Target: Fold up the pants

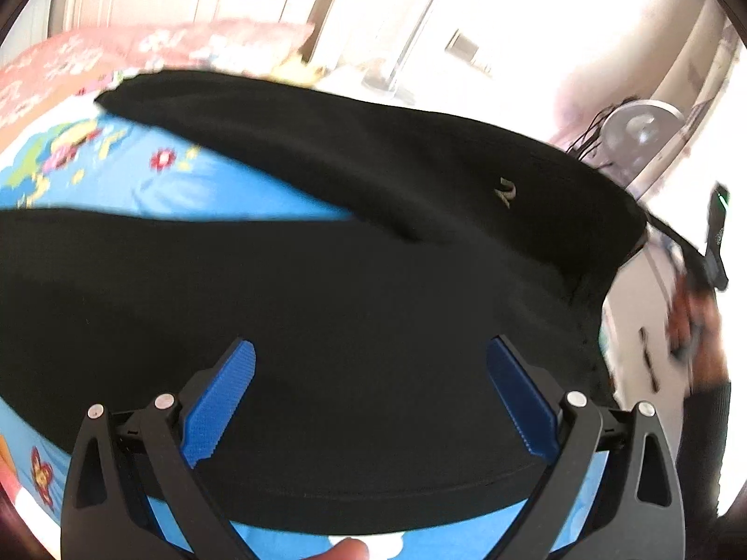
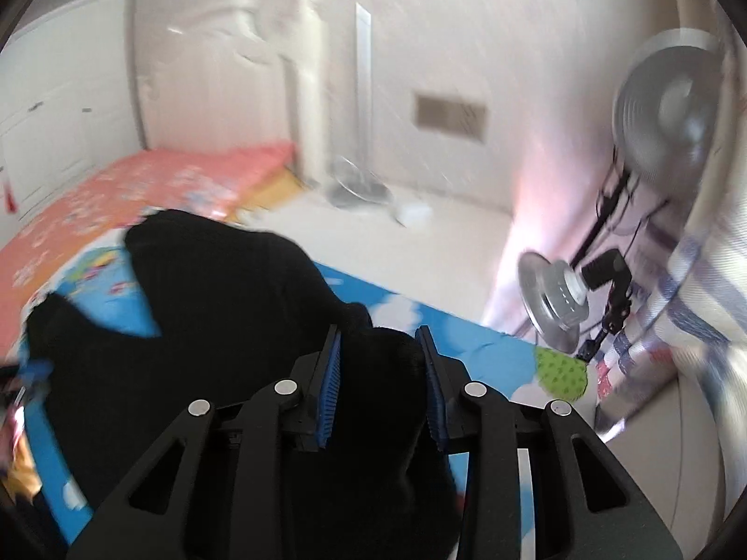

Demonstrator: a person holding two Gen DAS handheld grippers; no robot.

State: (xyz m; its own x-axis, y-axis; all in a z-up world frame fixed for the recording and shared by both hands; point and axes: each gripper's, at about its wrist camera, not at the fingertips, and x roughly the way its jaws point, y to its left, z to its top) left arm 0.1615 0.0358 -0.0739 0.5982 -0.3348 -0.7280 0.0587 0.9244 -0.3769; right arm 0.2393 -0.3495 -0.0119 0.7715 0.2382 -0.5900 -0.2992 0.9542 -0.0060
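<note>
**Soft black pants half-lifted on the play mat**

A single pair of black knit fabric pants [image 1: 327, 289] is lying spread across the blue cartoon-printed floor mat [image 1: 196, 177], its two legs splaying apart towards the far end with a wedge of mat showing between them. The left gripper [image 1: 371, 382] is hovering over the near leg with its blue ribbed pads [image 1: 224, 401] standing wide apart, touching nothing as far as the view shows.

In the right wrist view, the right gripper [image 2: 380, 382] is clamping a bunched fold of the pants [image 2: 196, 308] between its two pads, the cloth humping up between the jaws.

The fabric is looking light, limp and thick enough to grip well; it is likely to sag and drag, not hold shape. Taking it at the waistband corners or the leg hems seems soundest.

One pink patterned mat [image 2: 154, 177] is lying beyond, and two standing fans [image 2: 667, 107] are waiting at the right.
</note>
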